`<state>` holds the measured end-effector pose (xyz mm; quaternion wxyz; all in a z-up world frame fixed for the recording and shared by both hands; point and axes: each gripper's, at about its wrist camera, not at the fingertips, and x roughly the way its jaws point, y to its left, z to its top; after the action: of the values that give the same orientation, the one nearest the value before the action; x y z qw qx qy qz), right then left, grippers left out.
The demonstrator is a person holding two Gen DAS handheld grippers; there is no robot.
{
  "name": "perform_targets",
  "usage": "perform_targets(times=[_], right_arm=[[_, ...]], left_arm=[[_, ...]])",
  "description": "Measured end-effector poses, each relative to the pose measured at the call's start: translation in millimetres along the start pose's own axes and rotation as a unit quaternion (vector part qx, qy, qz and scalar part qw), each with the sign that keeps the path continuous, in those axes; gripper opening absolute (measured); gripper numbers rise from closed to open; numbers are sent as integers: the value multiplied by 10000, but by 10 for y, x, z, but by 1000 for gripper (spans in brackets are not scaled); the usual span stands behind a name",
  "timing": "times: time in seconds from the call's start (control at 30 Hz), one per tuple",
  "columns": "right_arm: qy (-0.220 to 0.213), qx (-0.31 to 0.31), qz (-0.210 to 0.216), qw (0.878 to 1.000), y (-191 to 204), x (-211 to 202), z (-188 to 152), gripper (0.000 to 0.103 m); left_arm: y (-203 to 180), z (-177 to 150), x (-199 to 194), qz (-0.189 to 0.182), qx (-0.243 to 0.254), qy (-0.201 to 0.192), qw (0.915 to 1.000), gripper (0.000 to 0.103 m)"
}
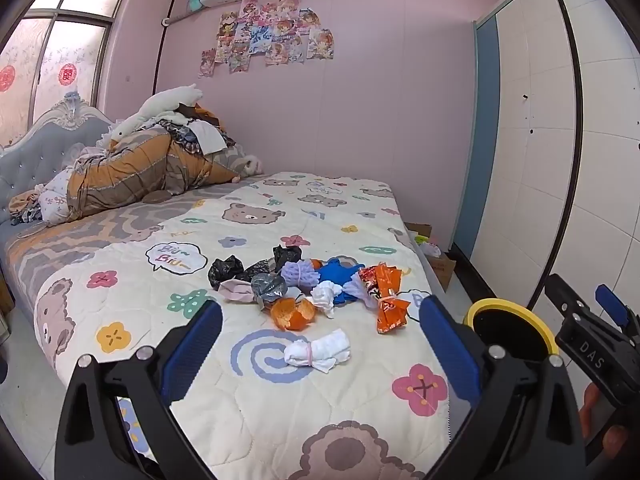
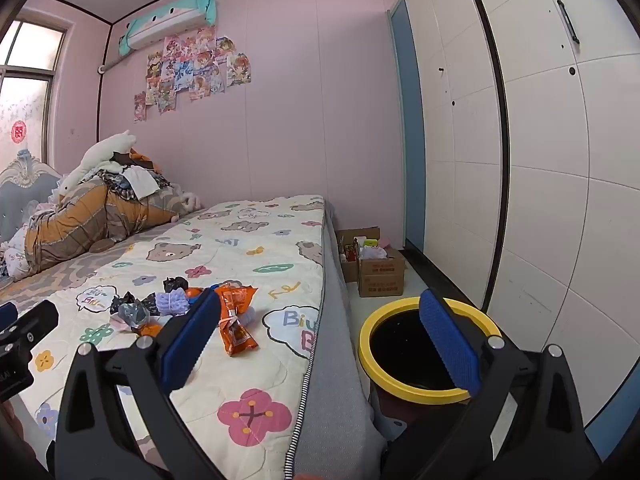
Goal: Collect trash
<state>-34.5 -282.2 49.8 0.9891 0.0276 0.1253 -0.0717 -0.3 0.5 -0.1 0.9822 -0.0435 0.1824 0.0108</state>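
Observation:
A pile of trash [image 1: 308,284] lies on the bed's quilt: black bags, a purple foam net, a blue piece, orange peel [image 1: 292,314] and an orange snack wrapper [image 1: 386,300]. A white tied wad [image 1: 320,350] lies nearest, apart from the pile. My left gripper [image 1: 320,344] is open and empty, hovering over the bed just before the white wad. A black bin with a yellow rim [image 2: 424,344] stands on the floor beside the bed. My right gripper [image 2: 320,340] is open and empty, above the bed's edge next to the bin. The wrapper also shows in the right wrist view [image 2: 236,320].
The bed [image 2: 256,240] has a bear-print quilt, with a heap of bedding and clothes [image 1: 140,164] at its head. Cardboard boxes [image 2: 376,268] stand on the floor past the bin. A white wardrobe [image 2: 540,160] lines the right wall.

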Motion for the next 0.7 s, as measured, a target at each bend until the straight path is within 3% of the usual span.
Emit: perform_targets(times=[0.7], right_arm=[[46,3,-13,10000,8,23,-6,95]], left_arm=[[27,8,-5,34,-46,49,10000,95]])
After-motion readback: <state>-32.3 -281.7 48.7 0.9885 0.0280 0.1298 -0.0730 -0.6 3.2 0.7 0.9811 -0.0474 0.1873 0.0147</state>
